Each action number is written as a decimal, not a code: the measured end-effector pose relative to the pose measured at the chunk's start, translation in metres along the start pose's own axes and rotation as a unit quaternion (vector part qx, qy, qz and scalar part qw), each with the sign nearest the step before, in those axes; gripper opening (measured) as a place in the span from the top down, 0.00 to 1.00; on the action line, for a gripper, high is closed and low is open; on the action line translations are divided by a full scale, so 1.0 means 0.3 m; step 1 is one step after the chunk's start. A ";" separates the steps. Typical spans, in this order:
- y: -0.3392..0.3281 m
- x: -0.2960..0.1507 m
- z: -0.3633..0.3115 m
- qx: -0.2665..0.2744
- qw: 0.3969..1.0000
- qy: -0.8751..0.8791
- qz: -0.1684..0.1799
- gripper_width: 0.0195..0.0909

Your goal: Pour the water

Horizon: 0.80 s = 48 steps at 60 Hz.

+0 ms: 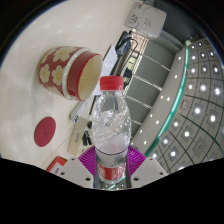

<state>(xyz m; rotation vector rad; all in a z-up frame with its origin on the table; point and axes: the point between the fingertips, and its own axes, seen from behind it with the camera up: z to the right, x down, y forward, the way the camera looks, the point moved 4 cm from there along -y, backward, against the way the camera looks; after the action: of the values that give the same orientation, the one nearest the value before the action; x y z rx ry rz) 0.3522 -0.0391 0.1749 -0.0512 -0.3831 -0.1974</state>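
A clear plastic water bottle (pixel 111 125) with a red cap (pixel 113 83) and a red label band near its base stands upright between my fingers. My gripper (pixel 111 160) is shut on the bottle, its purple pads (pixel 88 158) pressing the lower body from both sides. Beyond the bottle and to the left, a cream cup (pixel 68 70) with a red flower pattern rests tilted in the view on the white table (pixel 40 105). A small red coaster-like disc (pixel 45 131) lies on the table nearer than the cup.
A dark cable (pixel 121 45) and a white box-like object (pixel 152 17) sit beyond the bottle. To the right, a curved balcony edge with a green light strip (pixel 172 110) and rows of ceiling lights opens below.
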 end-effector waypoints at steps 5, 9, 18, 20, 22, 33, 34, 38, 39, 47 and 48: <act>0.001 -0.001 0.003 -0.004 1.000 0.020 0.000 0.76; 0.001 0.006 0.016 -0.008 0.998 0.057 0.000 0.76; -0.014 0.038 0.070 -0.031 0.976 0.214 -0.007 0.76; -0.022 0.046 0.091 -0.036 0.967 0.253 -0.003 0.76; -0.026 0.054 0.105 -0.040 0.955 0.295 -0.002 0.76; -0.043 0.088 0.119 -0.095 0.845 0.527 0.006 0.75; -0.031 0.072 0.103 -0.100 0.833 0.545 0.004 0.75; -0.029 0.077 0.066 -0.132 0.780 0.612 0.008 0.75; -0.025 0.078 0.055 -0.139 0.765 0.628 0.008 0.75; -0.004 0.056 -0.048 -0.183 0.673 0.716 0.023 0.75; -0.002 0.052 -0.060 -0.187 0.666 0.722 0.026 0.75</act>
<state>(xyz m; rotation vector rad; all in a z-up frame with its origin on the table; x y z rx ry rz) 0.3729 -0.0441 0.1641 -0.2894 1.2877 -0.2021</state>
